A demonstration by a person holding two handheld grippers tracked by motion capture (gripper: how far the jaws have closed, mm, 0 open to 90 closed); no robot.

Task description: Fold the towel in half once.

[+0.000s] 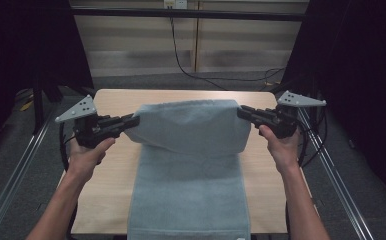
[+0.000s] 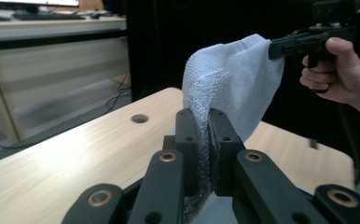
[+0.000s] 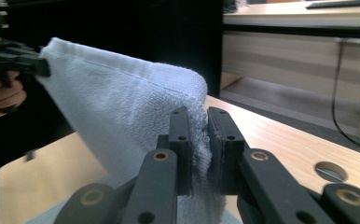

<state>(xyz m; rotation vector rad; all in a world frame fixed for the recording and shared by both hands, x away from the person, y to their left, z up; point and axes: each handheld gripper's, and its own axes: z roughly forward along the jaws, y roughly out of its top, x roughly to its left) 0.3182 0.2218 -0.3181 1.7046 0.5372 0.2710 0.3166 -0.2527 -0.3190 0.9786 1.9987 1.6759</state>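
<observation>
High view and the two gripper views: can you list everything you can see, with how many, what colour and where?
towel: one, pale blue-grey, far end lifted off the table and held by both grippers, near end lying flat on the table
table: one, light wood, under the towel, with round holes in its top
black cable: one, trailing across the grey floor beyond the table
metal rails: two, grey, along the left and right sides of the table
left gripper: one, black with a grey plate on top, shut on the towel's left corner
right gripper: one, black with a grey plate on top, shut on the towel's right corner
hands: two, each holding one gripper, forearms coming in from the bottom
</observation>
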